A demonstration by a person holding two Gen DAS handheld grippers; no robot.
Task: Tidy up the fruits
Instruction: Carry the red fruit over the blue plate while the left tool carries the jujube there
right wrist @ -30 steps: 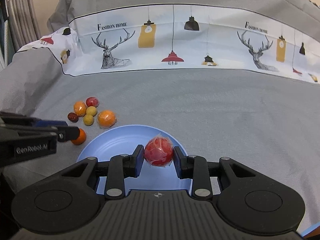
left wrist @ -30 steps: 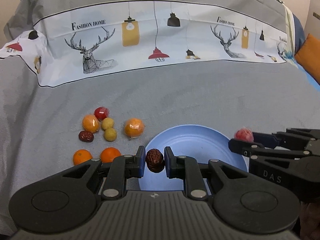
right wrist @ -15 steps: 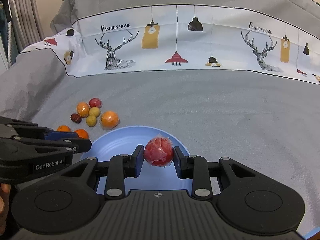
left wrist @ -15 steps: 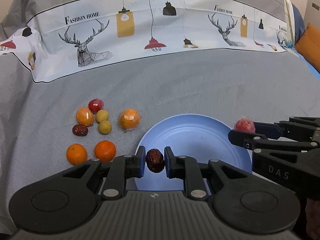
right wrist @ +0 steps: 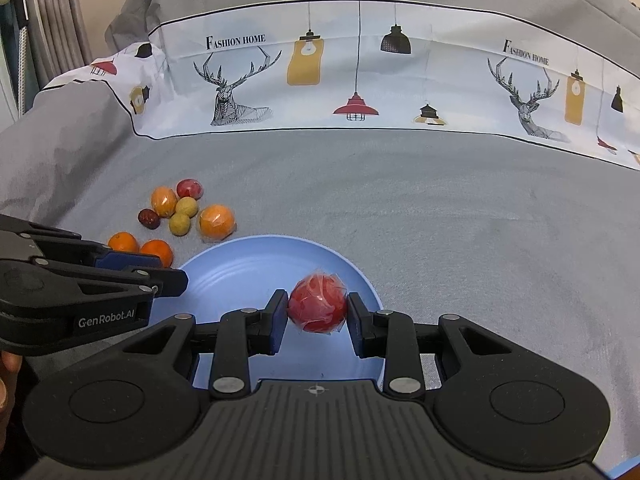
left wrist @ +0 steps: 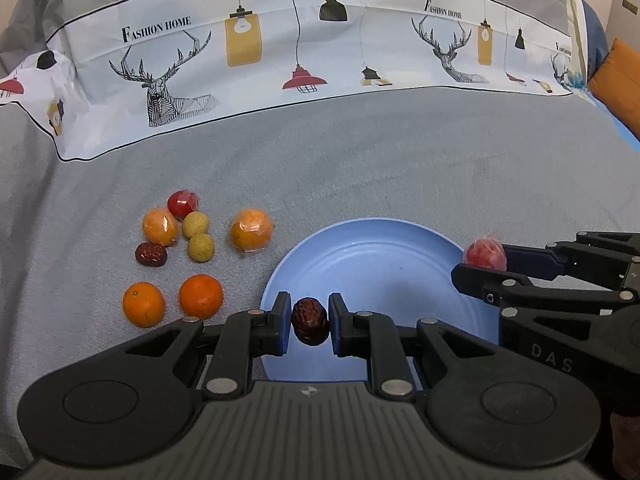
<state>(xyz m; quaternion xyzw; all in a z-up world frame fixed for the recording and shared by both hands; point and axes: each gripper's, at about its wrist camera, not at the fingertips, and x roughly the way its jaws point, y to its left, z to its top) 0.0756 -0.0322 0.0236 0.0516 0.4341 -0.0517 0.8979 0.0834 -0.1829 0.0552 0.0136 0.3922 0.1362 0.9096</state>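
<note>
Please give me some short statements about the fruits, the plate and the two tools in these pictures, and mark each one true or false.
1. The left tool holds a dark red date. True.
2. The right tool is empty. False: it grips a wrapped red fruit.
3. The blue plate already has three oranges on it. False: no fruit lies on it; both held fruits are above it.
4. Two unwrapped oranges lie on the grey cloth left of the plate. True.
5. A second date lies among the loose fruits. True.

"FASHION HOME" on printed cloth [left wrist: 304, 52], "GenRobot.AI" on left tool [right wrist: 176, 280]
</note>
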